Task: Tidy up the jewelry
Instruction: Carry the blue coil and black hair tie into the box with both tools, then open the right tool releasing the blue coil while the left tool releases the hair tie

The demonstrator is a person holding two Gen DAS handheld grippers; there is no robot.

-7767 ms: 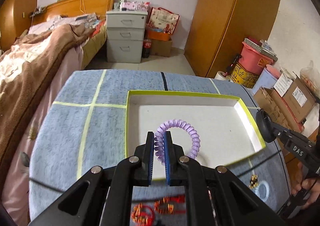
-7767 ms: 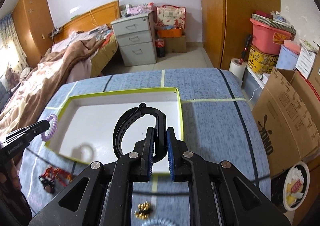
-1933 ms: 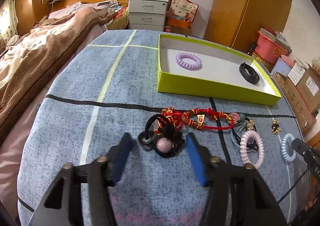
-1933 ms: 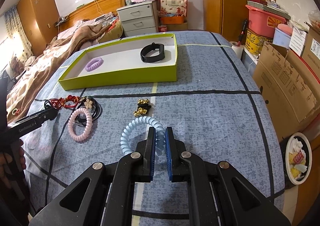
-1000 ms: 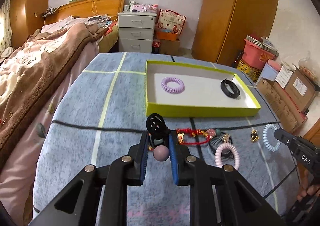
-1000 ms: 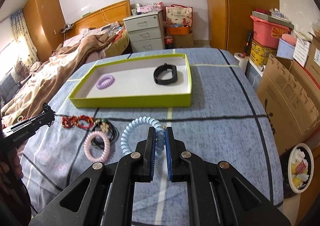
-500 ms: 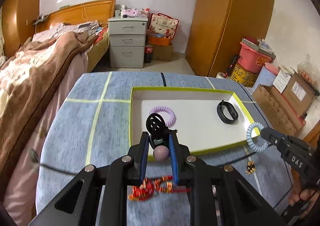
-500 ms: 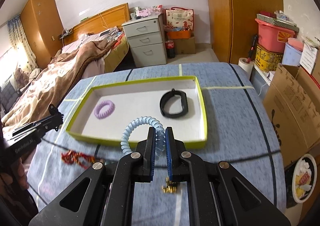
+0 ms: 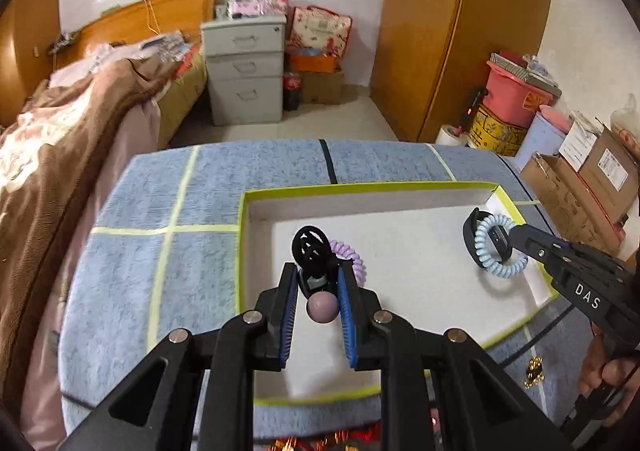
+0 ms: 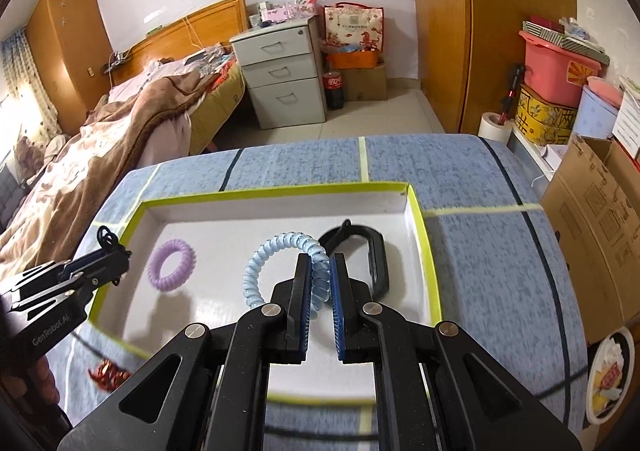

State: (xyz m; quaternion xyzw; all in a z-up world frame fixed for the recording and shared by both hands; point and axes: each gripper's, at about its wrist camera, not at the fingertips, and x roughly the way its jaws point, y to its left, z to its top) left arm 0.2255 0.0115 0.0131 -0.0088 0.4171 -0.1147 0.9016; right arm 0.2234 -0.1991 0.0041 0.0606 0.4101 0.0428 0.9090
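A lime-edged white tray (image 9: 444, 196) (image 10: 280, 203) lies on the blue cloth. In it are a purple coil hair tie (image 10: 172, 265) (image 9: 352, 257) and a black band (image 10: 376, 255) (image 9: 470, 239). My left gripper (image 9: 318, 287) is shut on a black hair tie with a mauve bead (image 9: 322, 307), held above the tray's left part; it also shows in the right wrist view (image 10: 110, 247). My right gripper (image 10: 320, 275) is shut on a light blue coil hair tie (image 10: 280, 255) (image 9: 498, 251), held above the tray's right part, near the black band.
A red knotted bracelet (image 10: 106, 375) and a small gold piece (image 9: 534, 371) lie on the cloth in front of the tray. A bed (image 9: 52, 139) is on the left, cardboard boxes (image 10: 592, 227) on the right, a grey drawer unit (image 10: 284, 75) behind.
Both grippers have moved forward from the front of the table to above the tray, each carrying its hair tie. Their grip is unchanged.
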